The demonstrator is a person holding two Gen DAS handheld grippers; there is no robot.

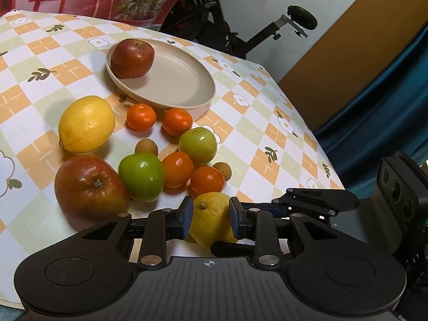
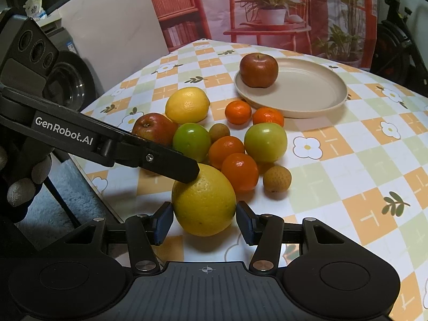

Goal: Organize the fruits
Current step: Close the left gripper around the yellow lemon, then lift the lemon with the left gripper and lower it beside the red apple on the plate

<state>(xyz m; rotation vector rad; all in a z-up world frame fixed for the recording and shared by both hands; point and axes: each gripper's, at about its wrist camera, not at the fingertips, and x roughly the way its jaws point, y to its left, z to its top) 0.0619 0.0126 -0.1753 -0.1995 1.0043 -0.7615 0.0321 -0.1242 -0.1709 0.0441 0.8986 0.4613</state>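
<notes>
Both hand-held grippers are at the same lemon (image 2: 204, 200), which lies on the surface near its front edge. The left hand-held gripper (image 1: 210, 218) is closed on it, pads touching. The right hand-held gripper (image 2: 204, 222) is open around it. One apple (image 2: 258, 70) sits on the plate (image 2: 315, 107); other fruits lie between.

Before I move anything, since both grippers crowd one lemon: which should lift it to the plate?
Left gripper: its fingers already touch the near lemon. The right gripper is wider, with gaps.
</notes>
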